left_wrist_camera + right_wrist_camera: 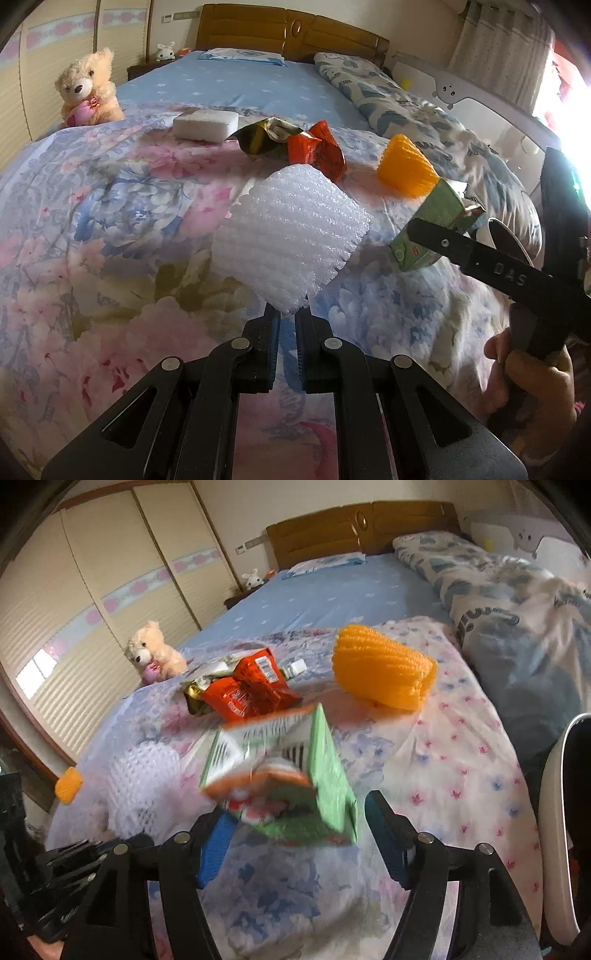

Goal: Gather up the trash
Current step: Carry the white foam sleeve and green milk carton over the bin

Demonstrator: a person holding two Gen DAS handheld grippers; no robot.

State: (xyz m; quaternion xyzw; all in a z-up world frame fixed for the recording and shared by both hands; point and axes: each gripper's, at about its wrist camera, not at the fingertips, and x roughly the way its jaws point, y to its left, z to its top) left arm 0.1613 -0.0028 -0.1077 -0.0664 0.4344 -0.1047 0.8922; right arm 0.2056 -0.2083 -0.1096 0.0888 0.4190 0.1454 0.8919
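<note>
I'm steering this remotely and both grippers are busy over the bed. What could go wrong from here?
1. The right gripper stands open around the blurred green carton; it may drop onto the floral quilt and tumble away.
2. The left gripper pinches only the edge of the white foam sheet, which could slip free.
3. The two grippers work close together and might collide.

Black linkage tool (288, 314) with silver pivot screws; second tool (295, 834) with blue finger pads.
</note>
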